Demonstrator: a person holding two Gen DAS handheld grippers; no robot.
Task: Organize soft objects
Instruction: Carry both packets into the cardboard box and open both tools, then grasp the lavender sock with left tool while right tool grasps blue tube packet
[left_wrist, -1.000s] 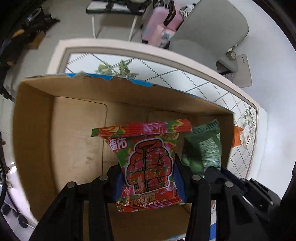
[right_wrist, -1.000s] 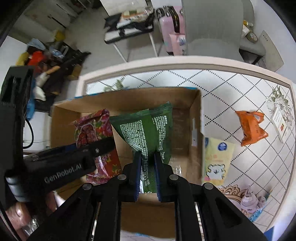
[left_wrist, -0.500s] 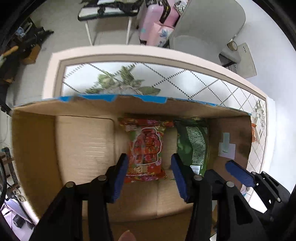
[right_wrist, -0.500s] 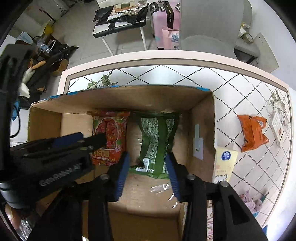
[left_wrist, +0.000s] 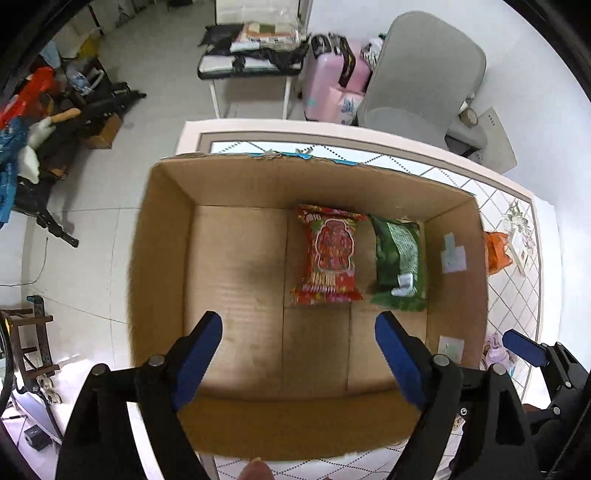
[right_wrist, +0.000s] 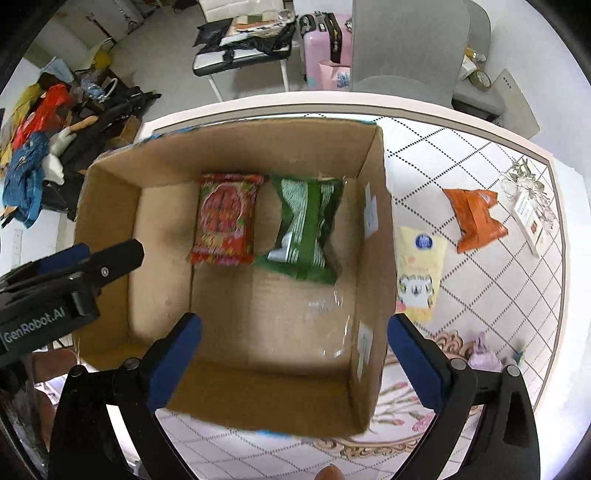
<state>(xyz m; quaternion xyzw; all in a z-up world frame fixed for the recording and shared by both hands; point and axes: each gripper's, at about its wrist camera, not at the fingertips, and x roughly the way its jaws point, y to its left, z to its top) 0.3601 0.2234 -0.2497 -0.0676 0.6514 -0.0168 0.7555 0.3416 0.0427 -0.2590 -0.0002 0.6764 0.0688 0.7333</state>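
A cardboard box (left_wrist: 162, 236) (right_wrist: 373, 177) stands on the table. A red snack packet (left_wrist: 328, 254) (right_wrist: 225, 218) and a green snack packet (left_wrist: 399, 258) (right_wrist: 306, 225) lie flat side by side on its floor. My left gripper (left_wrist: 297, 336) is open and empty, high above the box's near half. My right gripper (right_wrist: 293, 336) is open and empty above the box's near right part. The left gripper's side also shows in the right wrist view (right_wrist: 74, 273). An orange packet (right_wrist: 474, 218) and a yellow packet (right_wrist: 419, 273) lie on the table right of the box.
The tiled table (right_wrist: 498, 295) carries a white card (right_wrist: 532, 218) at the far right and a lilac soft item (right_wrist: 484, 354) near the front. A grey chair (left_wrist: 421, 77), a pink suitcase (left_wrist: 332, 85) and a bench (left_wrist: 251, 48) stand beyond the table.
Both grippers let go of their packets, opened wide and pulled up and back. The red and green packets now lie flat on the box floor.
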